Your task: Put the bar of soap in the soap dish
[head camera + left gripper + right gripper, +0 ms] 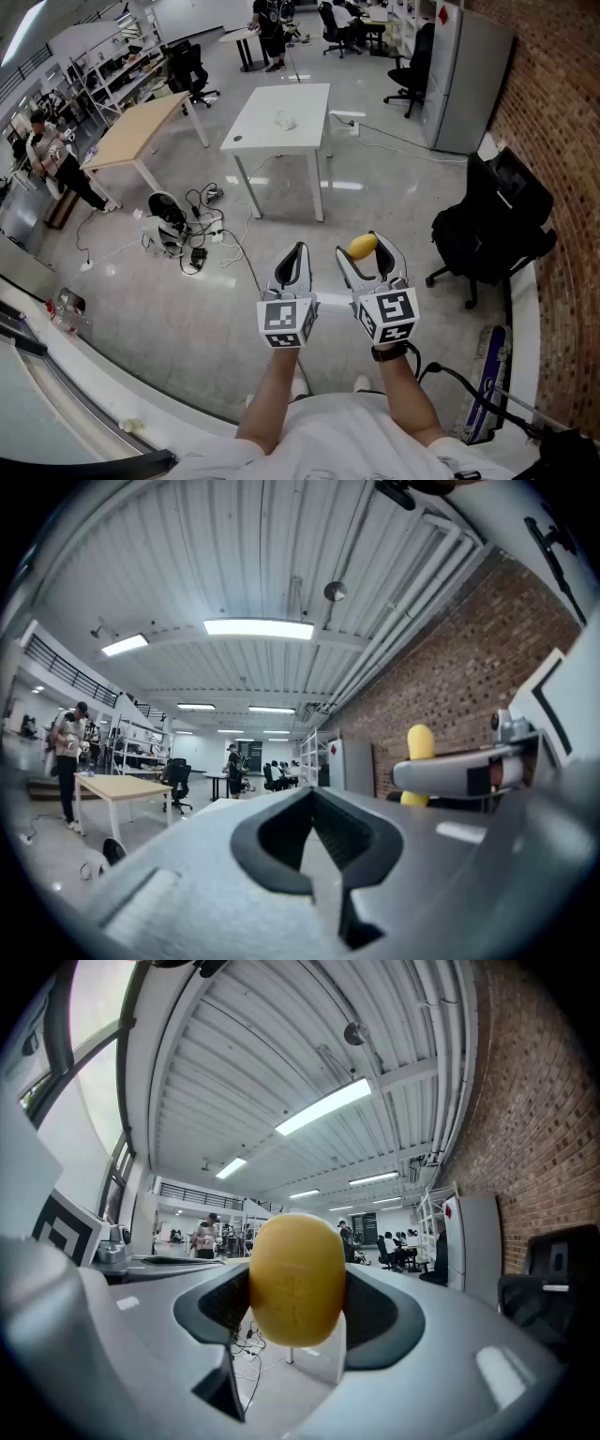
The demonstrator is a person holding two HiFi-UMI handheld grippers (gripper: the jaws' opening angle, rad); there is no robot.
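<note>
A yellow oval bar of soap sits between the dark pads of my right gripper, which is shut on it. In the head view the soap shows at the tips of that right gripper, held level in mid-air above the floor. My left gripper hangs just to its left, jaws together with nothing in them. In the left gripper view the left gripper is shut, and the soap pokes up behind the right gripper's finger. No soap dish shows in any view.
Far below stand a white table and a wooden table. Cables and a power strip lie on the floor. A black chair stands by the brick wall. People stand at the back and far left.
</note>
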